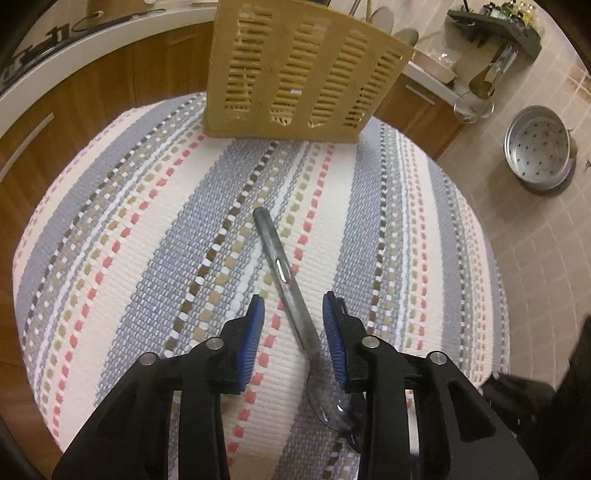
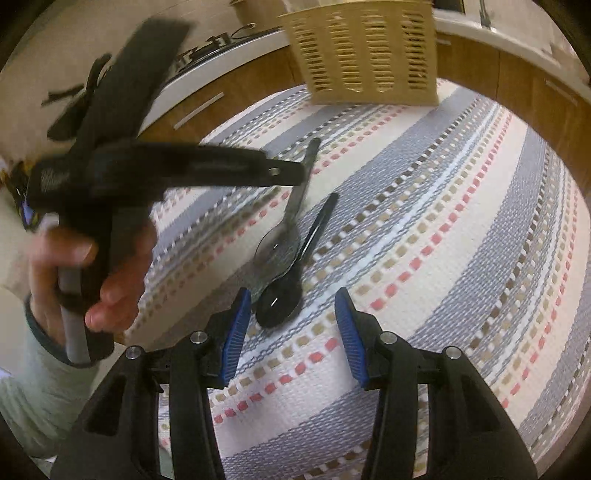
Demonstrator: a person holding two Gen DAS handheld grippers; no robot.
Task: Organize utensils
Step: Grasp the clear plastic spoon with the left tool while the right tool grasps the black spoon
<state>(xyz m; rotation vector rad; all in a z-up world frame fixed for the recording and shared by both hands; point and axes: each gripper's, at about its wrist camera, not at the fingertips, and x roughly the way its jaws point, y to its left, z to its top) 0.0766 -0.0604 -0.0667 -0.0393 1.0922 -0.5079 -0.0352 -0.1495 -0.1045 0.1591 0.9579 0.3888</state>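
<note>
A clear plastic spoon lies on the striped cloth, its handle pointing toward a tan slotted utensil basket at the far edge. My left gripper is open, its blue pads either side of the spoon's handle, just above it. In the right wrist view the clear spoon lies beside a black spoon, bowls overlapping. My right gripper is open, low over the cloth with the black spoon's bowl between its pads. The left gripper shows there blurred, held by a hand. The basket stands behind.
Wooden cabinets and a white counter curve behind the table. A perforated metal pot sits on the tiled floor at right. Ladles hang below a dark shelf.
</note>
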